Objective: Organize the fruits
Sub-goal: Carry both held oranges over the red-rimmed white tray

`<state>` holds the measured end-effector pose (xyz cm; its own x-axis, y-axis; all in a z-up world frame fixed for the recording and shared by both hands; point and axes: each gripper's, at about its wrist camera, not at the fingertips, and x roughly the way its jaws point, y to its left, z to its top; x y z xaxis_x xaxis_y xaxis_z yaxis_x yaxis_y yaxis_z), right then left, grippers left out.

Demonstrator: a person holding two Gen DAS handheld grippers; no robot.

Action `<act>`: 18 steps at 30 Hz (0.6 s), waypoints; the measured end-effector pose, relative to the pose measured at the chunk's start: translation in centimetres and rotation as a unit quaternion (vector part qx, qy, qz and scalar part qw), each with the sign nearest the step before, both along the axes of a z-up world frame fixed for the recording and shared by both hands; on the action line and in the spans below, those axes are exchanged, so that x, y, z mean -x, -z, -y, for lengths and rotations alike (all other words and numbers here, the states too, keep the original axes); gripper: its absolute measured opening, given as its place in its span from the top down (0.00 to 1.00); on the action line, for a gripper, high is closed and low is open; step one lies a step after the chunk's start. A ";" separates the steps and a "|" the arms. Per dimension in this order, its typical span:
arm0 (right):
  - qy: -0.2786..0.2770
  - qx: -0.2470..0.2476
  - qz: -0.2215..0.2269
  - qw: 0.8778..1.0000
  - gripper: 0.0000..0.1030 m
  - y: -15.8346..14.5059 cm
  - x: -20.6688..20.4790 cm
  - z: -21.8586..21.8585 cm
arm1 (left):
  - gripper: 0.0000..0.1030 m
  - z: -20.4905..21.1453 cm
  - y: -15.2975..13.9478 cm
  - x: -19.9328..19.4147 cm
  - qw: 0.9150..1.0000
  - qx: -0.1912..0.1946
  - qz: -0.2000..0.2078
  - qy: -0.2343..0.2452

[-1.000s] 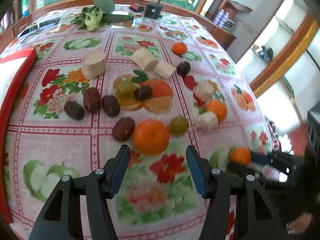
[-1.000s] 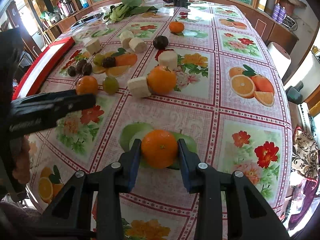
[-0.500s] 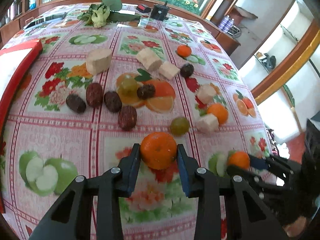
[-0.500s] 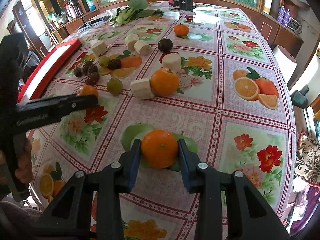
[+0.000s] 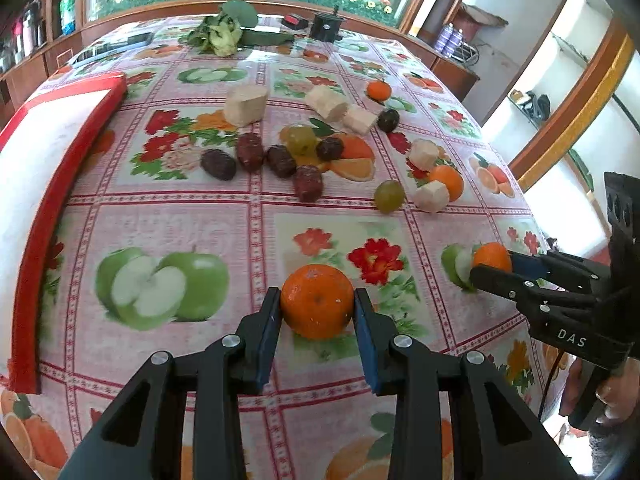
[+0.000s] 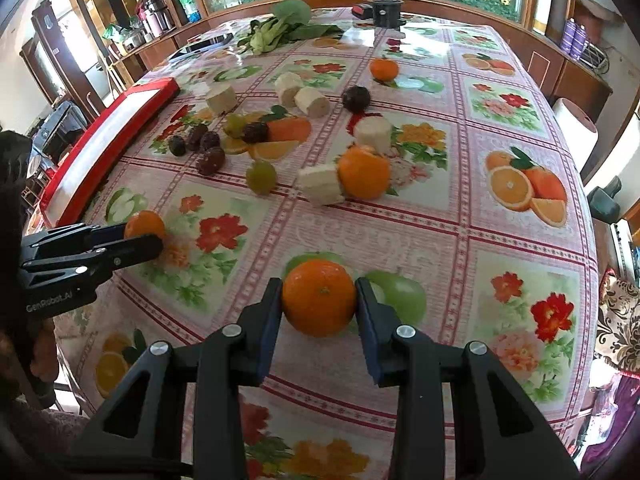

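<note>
Left wrist view looks along a table under a glossy pink cloth printed with apples, oranges and flowers. A red-rimmed tray lies along the table's left edge. Inward of it sit pale cut chunks, dark brown fruits and two green grapes, scattered about the table's middle. Near the table's front edge the left gripper pinches an orange, both blue pads against its sides. Toward the right edge the right gripper clamps a second orange over a printed apple. At the far edge lie leafy greens and a black round object; behind them runs a wooden sill below a window with flowers. White shelves fill the room's right side.

Right wrist view shows a third orange beside a pale chunk in the middle, and a fourth orange toward the far edge.
</note>
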<state>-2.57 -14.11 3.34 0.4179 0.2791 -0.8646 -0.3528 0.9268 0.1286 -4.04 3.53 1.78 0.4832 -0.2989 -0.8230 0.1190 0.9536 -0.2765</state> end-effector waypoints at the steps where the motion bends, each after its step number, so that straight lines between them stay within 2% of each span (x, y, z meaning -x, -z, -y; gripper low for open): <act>1: -0.003 0.002 0.001 1.000 0.63 -0.1 -0.1 -0.6 | 0.66 -0.5 -0.1 0.0 1.000 0.003 0.001 -0.003; 10: -0.041 0.009 0.002 0.999 0.63 -1.4 -0.9 -6.8 | 0.66 -5.3 -1.8 0.6 0.999 0.012 0.027 -0.037; 18: -0.119 -0.009 0.002 0.993 0.63 -3.5 -2.7 -16.2 | 0.66 -11.9 -3.6 1.6 0.994 0.004 0.052 -0.096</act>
